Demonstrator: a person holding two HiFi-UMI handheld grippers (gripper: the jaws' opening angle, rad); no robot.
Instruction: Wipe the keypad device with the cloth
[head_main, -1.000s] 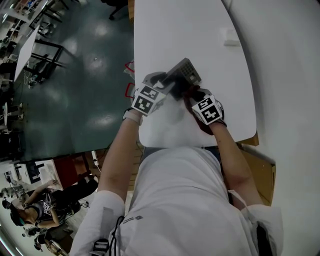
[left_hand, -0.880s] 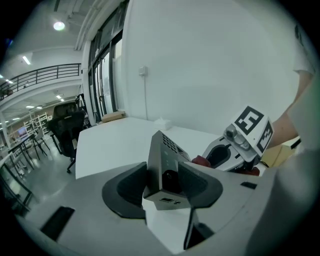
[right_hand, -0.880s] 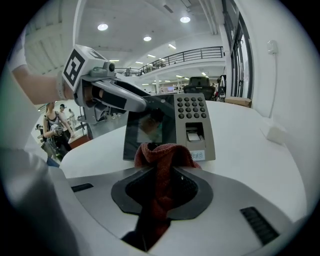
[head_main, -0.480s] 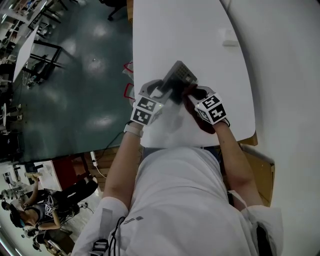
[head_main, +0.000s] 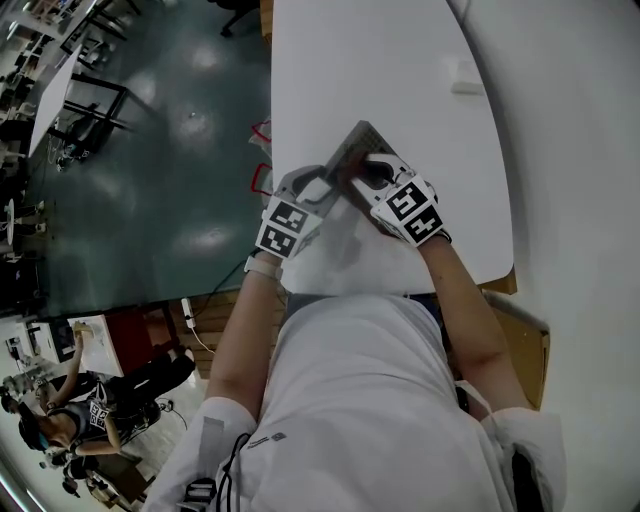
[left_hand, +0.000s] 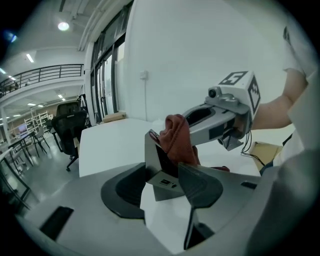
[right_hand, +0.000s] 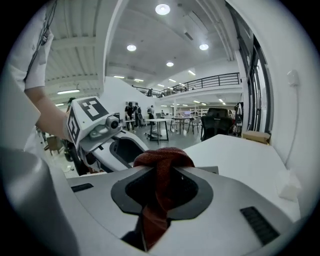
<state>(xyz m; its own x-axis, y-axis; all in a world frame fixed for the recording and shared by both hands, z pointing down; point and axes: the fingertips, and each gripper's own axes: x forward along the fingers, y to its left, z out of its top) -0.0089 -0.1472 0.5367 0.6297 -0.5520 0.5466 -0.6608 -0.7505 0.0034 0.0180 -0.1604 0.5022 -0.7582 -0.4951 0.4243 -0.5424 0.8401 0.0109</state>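
Note:
The grey keypad device (head_main: 357, 147) is lifted off the white table and tilted, with my left gripper (head_main: 333, 180) shut on its lower end. In the left gripper view the device (left_hand: 161, 172) stands between the jaws of the left gripper (left_hand: 162, 184), and the red cloth (left_hand: 176, 139) presses against its face. My right gripper (head_main: 376, 178) is shut on the red cloth (right_hand: 159, 186), bunched between the jaws of the right gripper (right_hand: 163, 188). The cloth (head_main: 378, 176) touches the device's near side. The keypad face is mostly hidden.
The white table (head_main: 400, 70) has a rounded near edge by my body. A small white object (head_main: 462, 75) lies at its far right, next to the white wall. Teal floor lies to the left, and a cardboard box (head_main: 522, 342) stands at the lower right.
The right gripper has slid the cloth up and left onto the device. The left gripper has shifted slightly down and left, and the device is tilted more steeply.

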